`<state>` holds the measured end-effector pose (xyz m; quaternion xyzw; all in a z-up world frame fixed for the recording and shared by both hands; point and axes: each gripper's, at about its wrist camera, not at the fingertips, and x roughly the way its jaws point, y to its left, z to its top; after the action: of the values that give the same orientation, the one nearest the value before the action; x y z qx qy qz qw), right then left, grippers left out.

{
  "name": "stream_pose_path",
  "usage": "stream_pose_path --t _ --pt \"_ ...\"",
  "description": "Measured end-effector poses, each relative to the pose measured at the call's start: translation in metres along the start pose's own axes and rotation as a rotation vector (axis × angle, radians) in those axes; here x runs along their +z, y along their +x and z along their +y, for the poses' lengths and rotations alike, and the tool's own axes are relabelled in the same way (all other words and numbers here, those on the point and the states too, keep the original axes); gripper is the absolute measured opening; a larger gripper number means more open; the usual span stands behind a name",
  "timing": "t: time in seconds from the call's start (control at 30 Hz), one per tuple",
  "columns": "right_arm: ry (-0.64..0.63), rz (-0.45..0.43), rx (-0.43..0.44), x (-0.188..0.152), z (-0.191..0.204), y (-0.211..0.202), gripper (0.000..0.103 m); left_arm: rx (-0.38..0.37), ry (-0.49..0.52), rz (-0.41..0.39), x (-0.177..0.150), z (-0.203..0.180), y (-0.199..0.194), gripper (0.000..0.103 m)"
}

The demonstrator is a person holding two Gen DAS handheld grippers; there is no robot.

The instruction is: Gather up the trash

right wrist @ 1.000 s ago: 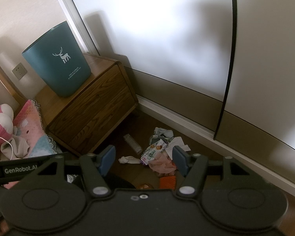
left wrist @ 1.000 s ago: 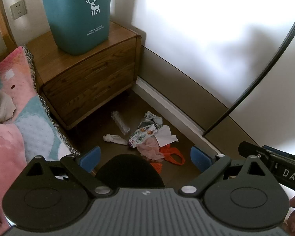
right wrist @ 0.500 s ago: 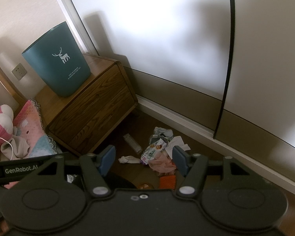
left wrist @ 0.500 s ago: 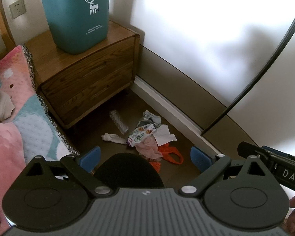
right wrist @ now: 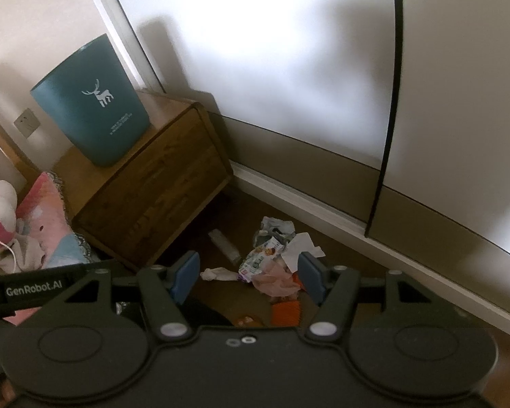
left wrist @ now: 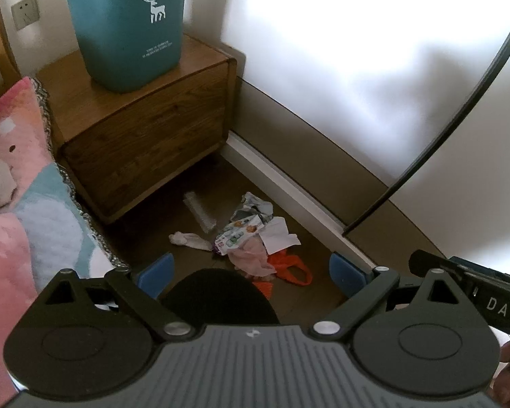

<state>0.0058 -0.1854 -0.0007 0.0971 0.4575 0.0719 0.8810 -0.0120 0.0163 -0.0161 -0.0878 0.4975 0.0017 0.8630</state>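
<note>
A pile of trash lies on the dark wood floor by the nightstand: a printed snack wrapper (left wrist: 236,236) (right wrist: 260,255), a white tissue (left wrist: 187,239) (right wrist: 217,274), a clear plastic tube (left wrist: 199,212) (right wrist: 224,243), pink plastic (left wrist: 250,258) (right wrist: 275,280), white paper (left wrist: 278,234) and orange netting (left wrist: 289,267). A teal bin (left wrist: 125,23) (right wrist: 91,119) with a white deer stands on the nightstand. My left gripper (left wrist: 250,277) is open and empty, high above the pile. My right gripper (right wrist: 248,280) is open and empty, also above it.
The wooden nightstand (left wrist: 146,136) (right wrist: 153,193) stands in the corner. A bed with a pink and blue quilt (left wrist: 20,204) is at the left. White wardrobe doors with a white plinth (left wrist: 289,190) run along the right. A black round object (left wrist: 217,295) sits under my left gripper.
Both views have drifted a little; the trash pile and nightstand sit slightly lower and closer in frame. Both grippers stay open and empty.
</note>
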Motion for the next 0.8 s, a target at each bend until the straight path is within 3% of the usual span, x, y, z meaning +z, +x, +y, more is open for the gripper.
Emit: stream_pose_path --t 0.23,0.47,0.67,0.8 --pt "0.003 0.018 -0.004 0.010 -0.008 0.028 0.064 -0.009 -0.012 0.009 0.016 0.005 0.029 0.099" --pt "-0.013 0.023 0.002 0.024 -0.020 0.071 0.064 -0.020 -0.018 -0.058 0.044 0.023 0.064 0.099" --pt "-0.025 0.089 0.014 0.039 -0.029 0.132 0.064 -0.010 -0.037 -0.061 0.073 0.043 0.119 0.099" --pt "-0.066 0.111 0.038 0.044 -0.028 0.174 0.064 -0.046 -0.049 -0.062 0.089 0.054 0.163 0.099"
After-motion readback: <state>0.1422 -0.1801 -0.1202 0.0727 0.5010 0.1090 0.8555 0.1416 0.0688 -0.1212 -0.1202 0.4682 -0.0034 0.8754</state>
